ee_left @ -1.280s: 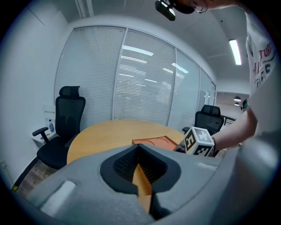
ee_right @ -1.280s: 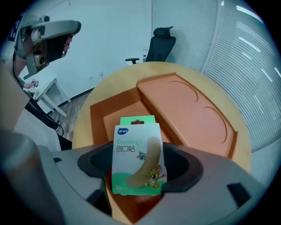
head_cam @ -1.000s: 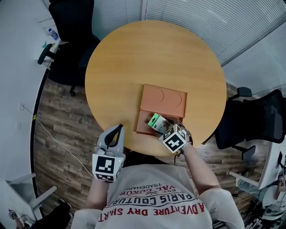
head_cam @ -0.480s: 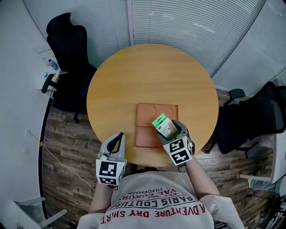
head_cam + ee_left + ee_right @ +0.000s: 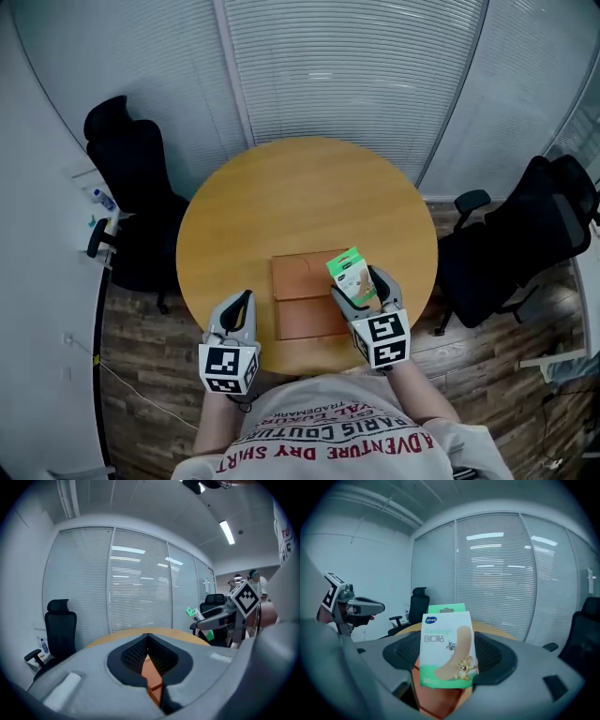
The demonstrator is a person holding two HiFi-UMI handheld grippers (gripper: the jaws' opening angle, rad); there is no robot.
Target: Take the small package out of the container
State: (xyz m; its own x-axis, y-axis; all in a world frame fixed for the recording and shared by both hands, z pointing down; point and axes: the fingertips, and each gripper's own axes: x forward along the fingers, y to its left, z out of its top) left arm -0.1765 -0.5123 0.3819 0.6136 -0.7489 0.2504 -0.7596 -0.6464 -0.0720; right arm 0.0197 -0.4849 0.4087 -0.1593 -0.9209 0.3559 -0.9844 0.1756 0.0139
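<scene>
A small green and white bandage package (image 5: 351, 275) (image 5: 447, 645) is clamped upright in my right gripper (image 5: 360, 285) (image 5: 449, 667), lifted above the right edge of the orange container (image 5: 305, 302). The container lies flat on the round wooden table (image 5: 300, 202), near its front edge. My left gripper (image 5: 236, 314) (image 5: 149, 654) hovers at the table's front left edge, left of the container, its jaws shut with nothing between them. Through the left gripper view the right gripper (image 5: 220, 614) and the package (image 5: 191, 612) show at the right.
Black office chairs stand left (image 5: 127, 164) and right (image 5: 520, 234) of the table. Window blinds (image 5: 347, 66) line the far wall. A white shelf with a bottle (image 5: 105, 202) is at the left. The floor is wood plank.
The right gripper has risen with the package, from the container's front compartment to above its right edge. The head camera has tilted up, showing more of the room. The left gripper stays shut.
</scene>
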